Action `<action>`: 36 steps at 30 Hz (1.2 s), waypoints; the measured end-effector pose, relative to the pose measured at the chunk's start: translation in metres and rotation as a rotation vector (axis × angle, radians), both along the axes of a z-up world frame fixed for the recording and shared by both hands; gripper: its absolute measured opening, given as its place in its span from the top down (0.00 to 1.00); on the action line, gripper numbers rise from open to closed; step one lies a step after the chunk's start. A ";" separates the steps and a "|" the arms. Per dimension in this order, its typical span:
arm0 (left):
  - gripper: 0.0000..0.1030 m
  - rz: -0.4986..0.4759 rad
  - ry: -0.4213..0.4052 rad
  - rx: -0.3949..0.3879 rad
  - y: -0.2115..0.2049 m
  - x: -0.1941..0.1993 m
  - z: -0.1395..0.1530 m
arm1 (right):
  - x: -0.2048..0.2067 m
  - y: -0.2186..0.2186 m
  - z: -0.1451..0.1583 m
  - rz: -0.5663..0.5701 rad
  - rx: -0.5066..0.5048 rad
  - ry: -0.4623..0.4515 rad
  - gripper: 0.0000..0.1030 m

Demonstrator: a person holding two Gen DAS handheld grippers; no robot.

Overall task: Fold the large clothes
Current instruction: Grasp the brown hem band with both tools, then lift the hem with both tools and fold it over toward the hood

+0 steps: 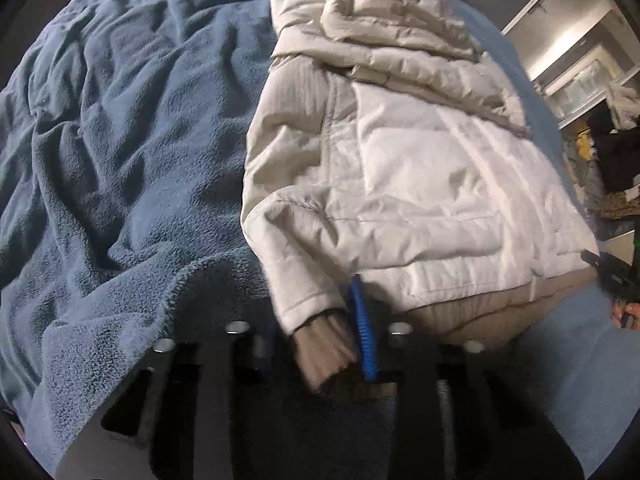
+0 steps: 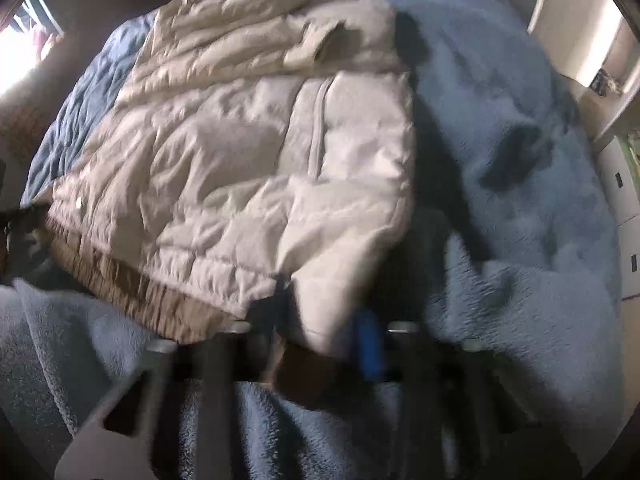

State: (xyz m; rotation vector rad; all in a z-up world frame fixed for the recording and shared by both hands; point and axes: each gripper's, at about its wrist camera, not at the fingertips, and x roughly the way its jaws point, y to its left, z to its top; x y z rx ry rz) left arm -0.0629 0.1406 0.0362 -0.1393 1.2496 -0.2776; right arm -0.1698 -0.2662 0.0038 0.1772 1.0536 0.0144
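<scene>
A cream quilted jacket (image 1: 420, 184) lies flat on a blue fleece blanket (image 1: 120, 152), its tan ribbed hem toward me. My left gripper (image 1: 326, 344) is shut on the jacket's tan sleeve cuff (image 1: 324, 354), with the blue pad (image 1: 362, 332) pressed against it. In the right wrist view, which is blurred, the same jacket (image 2: 240, 168) fills the middle. My right gripper (image 2: 324, 344) is shut on the end of the other sleeve (image 2: 332, 300), with its blue pad (image 2: 368, 344) on the right side of it.
The blanket (image 2: 520, 200) covers the whole bed around the jacket. The right gripper's black body and a hand (image 1: 624, 312) show at the jacket's hem corner. Shelves and piled things (image 1: 600, 120) stand past the bed; white cabinets (image 2: 616, 184) are at the right.
</scene>
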 end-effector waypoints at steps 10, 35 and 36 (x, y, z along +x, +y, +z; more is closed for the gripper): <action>0.84 0.000 -0.223 -0.078 -0.001 -0.002 0.052 | 0.006 0.006 0.071 0.038 -0.022 -0.261 0.89; 0.85 0.046 -0.394 -0.153 0.005 0.194 0.116 | 0.183 -0.056 0.161 -0.072 0.065 -0.510 0.89; 0.85 0.054 -0.397 -0.154 0.005 0.203 0.116 | 0.193 -0.060 0.162 -0.084 0.071 -0.513 0.89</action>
